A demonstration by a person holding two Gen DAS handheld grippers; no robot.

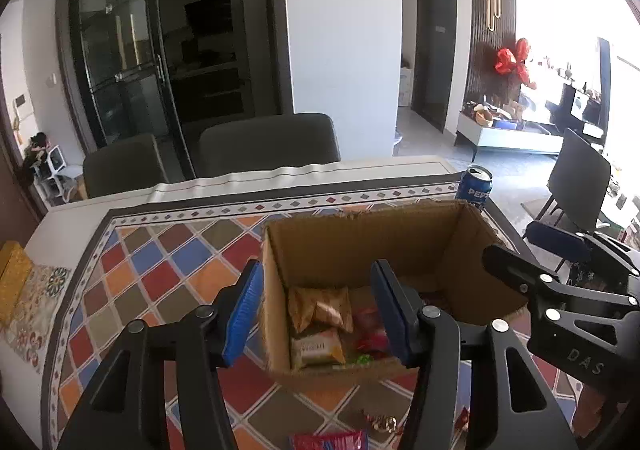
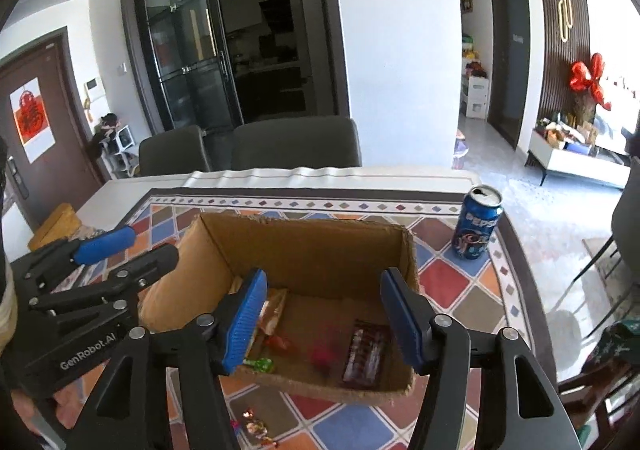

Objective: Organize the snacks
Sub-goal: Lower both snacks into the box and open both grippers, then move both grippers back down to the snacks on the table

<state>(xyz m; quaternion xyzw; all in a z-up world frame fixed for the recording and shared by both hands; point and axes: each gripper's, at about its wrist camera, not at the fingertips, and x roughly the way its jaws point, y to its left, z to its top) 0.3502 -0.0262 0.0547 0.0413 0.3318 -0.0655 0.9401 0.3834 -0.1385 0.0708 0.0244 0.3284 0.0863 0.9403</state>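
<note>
Snacks are already gathered in the open brown cardboard box [image 2: 320, 246]; small foil-wrapped candies [image 2: 256, 428] are left on the chequered tablecloth [image 2: 448, 278]. Left gripper [image 1: 316, 310] and right gripper [image 2: 324, 318] are spread, empty.

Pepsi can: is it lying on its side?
No, the Pepsi can stands upright on the tablecloth, beyond the cardboard box.

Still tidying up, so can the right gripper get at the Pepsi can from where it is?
Probably yes: the Pepsi can stands upright beside the cardboard box, and the open right gripper holds nothing.
</note>
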